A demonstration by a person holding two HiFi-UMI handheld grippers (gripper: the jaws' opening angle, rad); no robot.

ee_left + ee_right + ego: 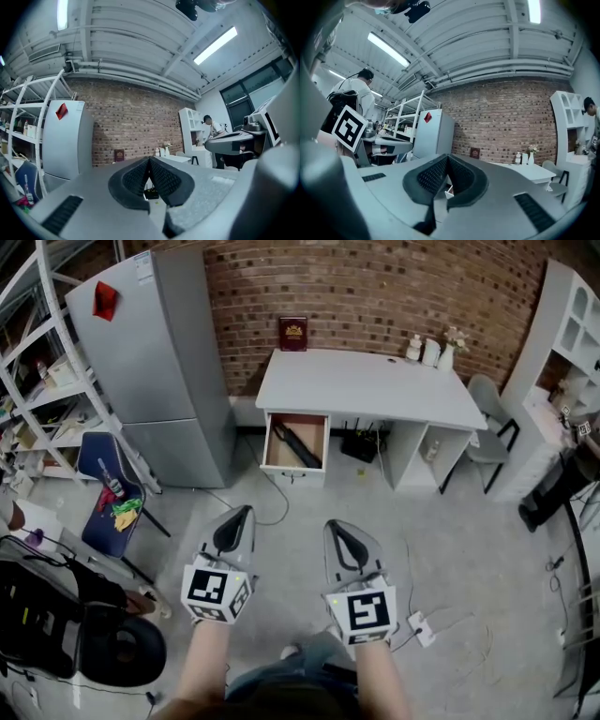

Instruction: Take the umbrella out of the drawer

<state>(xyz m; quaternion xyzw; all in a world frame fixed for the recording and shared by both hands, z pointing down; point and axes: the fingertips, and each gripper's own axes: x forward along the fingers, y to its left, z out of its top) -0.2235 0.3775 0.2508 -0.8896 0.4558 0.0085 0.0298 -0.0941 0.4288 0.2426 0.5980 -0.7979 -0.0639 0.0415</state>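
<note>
The black folded umbrella (294, 446) lies slantwise inside the open wood-lined drawer (271, 448), which is pulled out from under the left end of the white rectangular desk (370, 385). Nothing touches it. On the desk's back edge a dark red book (292, 334) stands against the red brick wall (375, 287), and small white bottles (431, 351) cluster at the desk's far right corner. A tall grey refrigerator (155, 343) stands just left of the desk, and a grey chair (487, 413) stands at its right end. In front of the desk and well apart from it, over the grey concrete floor (450, 549), the person holds both grey grippers side by side. The left gripper (246, 510) (149, 161) has its jaws pressed together on nothing. The right gripper (333, 524) (446, 159) is likewise closed and empty.
</note>
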